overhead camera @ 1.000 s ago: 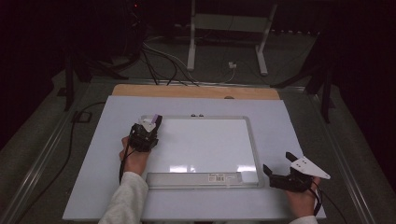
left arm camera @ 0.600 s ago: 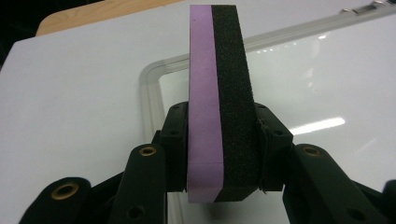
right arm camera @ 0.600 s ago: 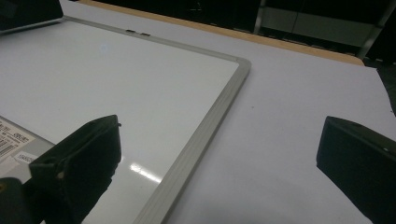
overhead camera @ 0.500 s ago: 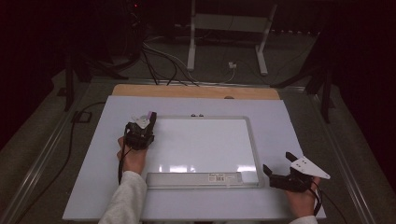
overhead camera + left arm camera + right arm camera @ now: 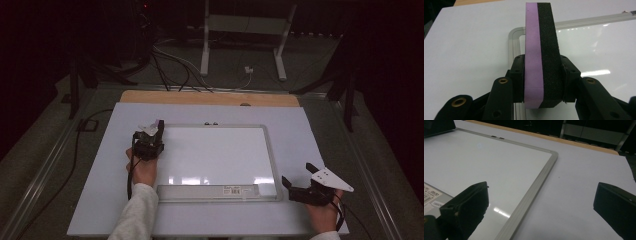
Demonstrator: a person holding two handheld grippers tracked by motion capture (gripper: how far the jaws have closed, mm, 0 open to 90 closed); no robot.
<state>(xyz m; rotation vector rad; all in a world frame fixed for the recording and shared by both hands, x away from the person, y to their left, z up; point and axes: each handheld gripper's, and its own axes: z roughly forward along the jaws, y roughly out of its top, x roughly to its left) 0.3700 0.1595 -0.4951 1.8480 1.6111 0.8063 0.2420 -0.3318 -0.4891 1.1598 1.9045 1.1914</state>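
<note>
Eraser [image 5: 541, 55] could slip out of the left gripper [image 5: 150, 137], I think, bc the jaws only pinch its low end & most of it sticks up past them. A hard push down on the whiteboard [image 5: 215, 152] might tip it or pop it loose. It also sits right over the board's top-left corner, so a swipe could catch on the grey frame [image 5: 514, 42] instead of the shiny part. The board lies loose on the white table [image 5: 85, 200], so a rub may slide it, as nothing holds it down.

Left jaws are closed snug on the eraser, one on the purple side, one on the black fuzzy side. It stands on edge btwn them.

Right gripper [image 5: 307, 192] is down by the board's bottom-right corner, just off the frame. Its jaws are wide apart w/ nothing btwn them. They touch nothing I can see.

The board's surface looks clean, no marks.
</note>
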